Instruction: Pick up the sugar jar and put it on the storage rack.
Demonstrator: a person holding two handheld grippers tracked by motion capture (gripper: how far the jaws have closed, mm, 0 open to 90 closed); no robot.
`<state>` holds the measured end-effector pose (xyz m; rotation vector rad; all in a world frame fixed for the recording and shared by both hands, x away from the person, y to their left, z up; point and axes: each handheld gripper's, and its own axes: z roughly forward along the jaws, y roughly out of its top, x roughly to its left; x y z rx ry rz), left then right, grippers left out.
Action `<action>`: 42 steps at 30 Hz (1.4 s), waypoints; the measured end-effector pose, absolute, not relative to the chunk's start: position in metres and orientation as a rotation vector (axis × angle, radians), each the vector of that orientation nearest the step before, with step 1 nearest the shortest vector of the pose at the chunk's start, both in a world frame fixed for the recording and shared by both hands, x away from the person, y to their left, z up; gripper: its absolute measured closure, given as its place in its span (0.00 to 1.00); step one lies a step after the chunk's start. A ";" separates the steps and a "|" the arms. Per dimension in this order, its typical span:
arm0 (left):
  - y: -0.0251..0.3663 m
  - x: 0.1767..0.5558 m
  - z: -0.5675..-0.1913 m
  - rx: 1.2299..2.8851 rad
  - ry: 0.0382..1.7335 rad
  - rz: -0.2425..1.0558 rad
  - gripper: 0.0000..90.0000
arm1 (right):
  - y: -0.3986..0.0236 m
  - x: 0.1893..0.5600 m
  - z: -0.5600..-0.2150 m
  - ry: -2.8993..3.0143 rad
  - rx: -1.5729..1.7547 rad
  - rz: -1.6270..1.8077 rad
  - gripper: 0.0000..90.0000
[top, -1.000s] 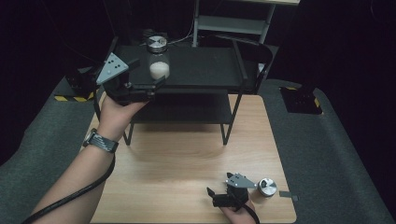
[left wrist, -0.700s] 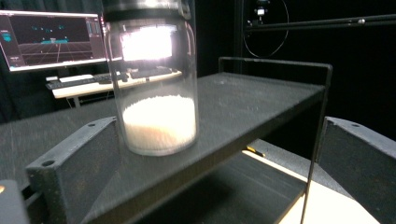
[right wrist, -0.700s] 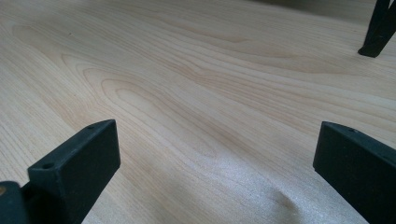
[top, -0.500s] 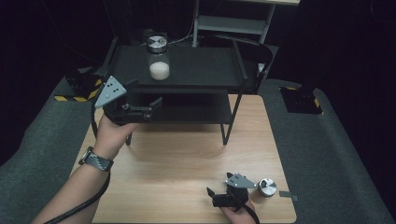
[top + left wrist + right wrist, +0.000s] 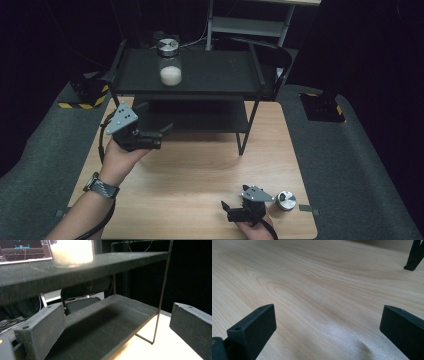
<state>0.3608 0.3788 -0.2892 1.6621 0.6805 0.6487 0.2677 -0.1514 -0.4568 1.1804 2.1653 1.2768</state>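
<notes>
A glass jar (image 5: 170, 65) with white contents and a metal lid stands on the top shelf of the black rack (image 5: 215, 75). My left gripper (image 5: 156, 120) is open and holds nothing. It hovers in front of the rack's lower shelf (image 5: 205, 120), below and to the left of the jar. In the left gripper view the jaws of this gripper (image 5: 117, 332) stand wide apart, with the lower shelf (image 5: 100, 325) between them and the jar's base (image 5: 72, 252) above. My right gripper (image 5: 227, 211) rests low at the table's near edge, open and holding nothing, over bare wood (image 5: 324, 297).
A small round metal object (image 5: 286, 200) lies just right of the right gripper. The wooden table (image 5: 200, 165) sits on grey matting. A rack leg (image 5: 415, 255) stands ahead of the right gripper. A chair (image 5: 82, 302) shows behind the rack.
My left gripper has dropped from the top shelf beside the jar and pulled back toward the person, level with the lower shelf. The jar stays on the shelf. The right gripper has not moved.
</notes>
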 end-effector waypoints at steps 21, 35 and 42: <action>0.385 0.325 -0.362 1.786 0.728 0.584 0.00 | -0.151 0.267 -0.457 2.165 1.177 1.275 0.00; 0.394 0.302 -0.419 1.882 0.811 0.516 0.01 | -0.151 0.267 -0.457 2.169 1.162 1.272 0.01; 0.395 0.294 -0.442 1.938 0.847 0.474 0.02 | -0.149 0.264 -0.458 2.150 1.163 1.267 0.01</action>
